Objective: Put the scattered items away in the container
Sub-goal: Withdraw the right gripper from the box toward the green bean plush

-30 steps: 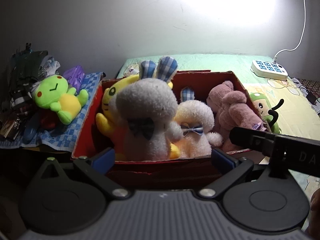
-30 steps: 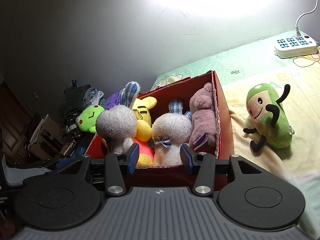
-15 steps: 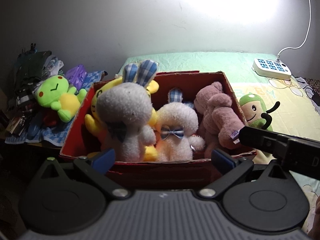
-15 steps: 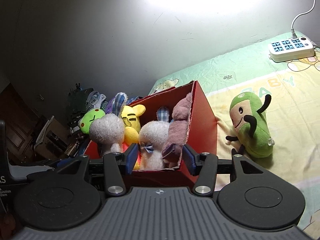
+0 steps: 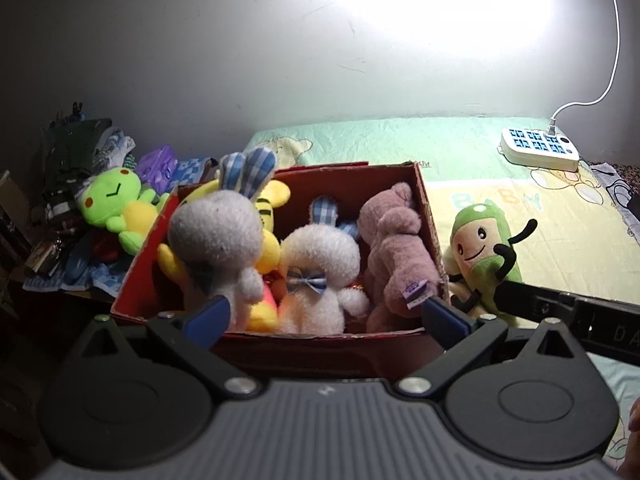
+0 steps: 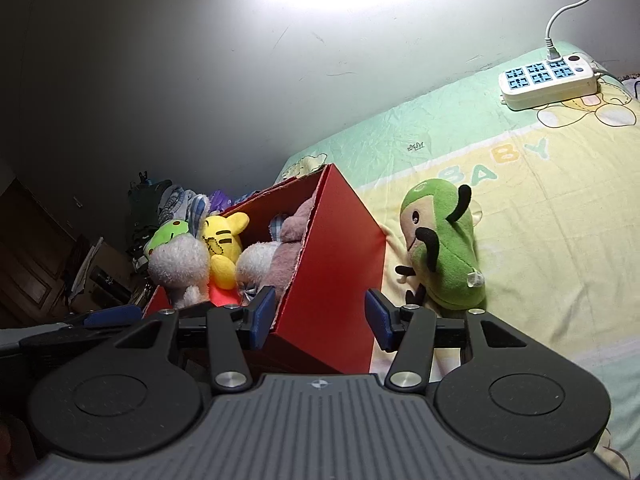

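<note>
Right gripper [image 6: 320,316], jaws parted and empty after just widening, approaches the green plush [image 6: 444,248] at two o'clock of the red box [image 6: 332,248]; next: straddle, clamp.

The bed sheet [image 6: 560,208] carries the printed word "BABY" in coloured letters

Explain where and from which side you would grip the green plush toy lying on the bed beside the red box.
Grip the green plush toy across its soft body, below the black arms. Probably come from its open side, away from the red box, with the open right gripper: the toy leans close to the box wall.
</note>
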`<action>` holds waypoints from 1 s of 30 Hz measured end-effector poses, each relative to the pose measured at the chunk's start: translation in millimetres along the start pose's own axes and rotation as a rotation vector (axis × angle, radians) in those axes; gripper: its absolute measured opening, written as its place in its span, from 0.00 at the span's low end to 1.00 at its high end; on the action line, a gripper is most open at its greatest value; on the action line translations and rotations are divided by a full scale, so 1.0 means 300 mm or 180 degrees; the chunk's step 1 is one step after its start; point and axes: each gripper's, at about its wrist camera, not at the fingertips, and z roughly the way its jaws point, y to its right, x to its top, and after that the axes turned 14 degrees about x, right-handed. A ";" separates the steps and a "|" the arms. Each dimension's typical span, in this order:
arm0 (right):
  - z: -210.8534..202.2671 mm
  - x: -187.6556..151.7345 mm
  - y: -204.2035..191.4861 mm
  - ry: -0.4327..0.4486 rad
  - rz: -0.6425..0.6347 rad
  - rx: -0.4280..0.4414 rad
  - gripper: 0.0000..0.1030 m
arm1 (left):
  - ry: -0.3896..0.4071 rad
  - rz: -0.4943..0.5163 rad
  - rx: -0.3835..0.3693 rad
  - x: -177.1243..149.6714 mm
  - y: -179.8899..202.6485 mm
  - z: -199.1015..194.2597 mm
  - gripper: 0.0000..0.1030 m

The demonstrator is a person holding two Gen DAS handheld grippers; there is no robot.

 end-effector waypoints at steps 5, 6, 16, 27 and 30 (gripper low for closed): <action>-0.052 0.014 0.051 0.0065 0.0053 -0.0094 0.52 | 0.0027 0.0022 -0.0084 0.012 0.056 -0.026 0.99; -0.064 0.017 0.064 0.0080 0.0071 -0.0120 0.52 | 0.0029 0.0036 -0.0112 0.014 0.071 -0.029 0.99; -0.184 0.041 0.199 0.0224 0.0244 -0.0353 0.52 | 0.0053 0.0216 -0.0417 0.025 0.256 -0.071 0.99; -0.232 0.059 0.311 0.0236 0.0418 -0.0438 0.52 | -0.0075 0.0405 -0.0700 0.019 0.406 -0.042 0.99; -0.221 0.062 0.335 0.0191 0.0473 -0.0423 0.52 | -0.0121 0.0454 -0.0743 0.011 0.433 -0.023 0.99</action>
